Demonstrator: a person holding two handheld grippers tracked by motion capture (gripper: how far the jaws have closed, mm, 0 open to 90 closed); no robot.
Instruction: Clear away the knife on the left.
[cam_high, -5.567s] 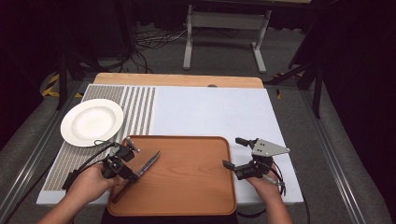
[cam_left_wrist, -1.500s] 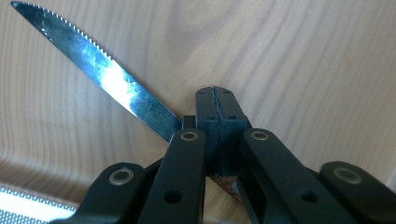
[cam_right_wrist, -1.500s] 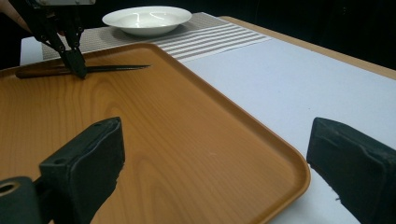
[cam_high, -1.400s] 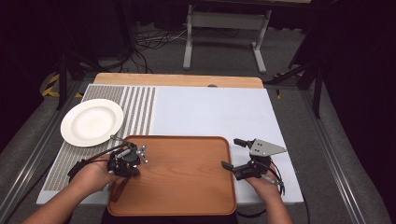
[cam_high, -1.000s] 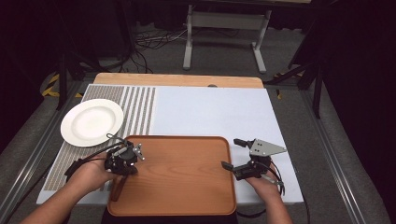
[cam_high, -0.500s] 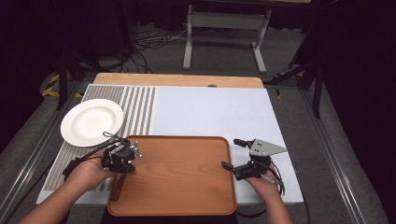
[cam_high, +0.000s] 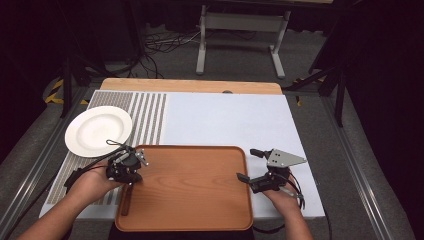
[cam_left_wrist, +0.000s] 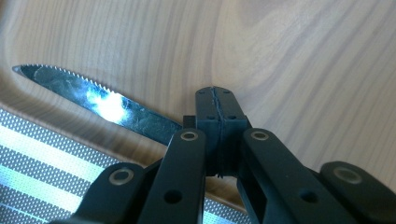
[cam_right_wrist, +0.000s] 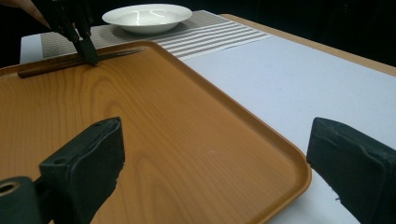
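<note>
Knife (cam_left_wrist: 107, 105) clamped in left gripper (cam_left_wrist: 218, 122), jaws shut on it, at nine o'clock edge of wooden tray (cam_high: 200, 200). Right gripper (cam_right_wrist: 224, 168) wide open, empty, at three o'clock edge.

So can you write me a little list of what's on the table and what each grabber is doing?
left hand-held gripper: shut on the knife, at the tray's left edge
right hand-held gripper: open, holding nothing, at the tray's right edge
tray: wooden, near the person
plate: white, on the striped mat
</note>
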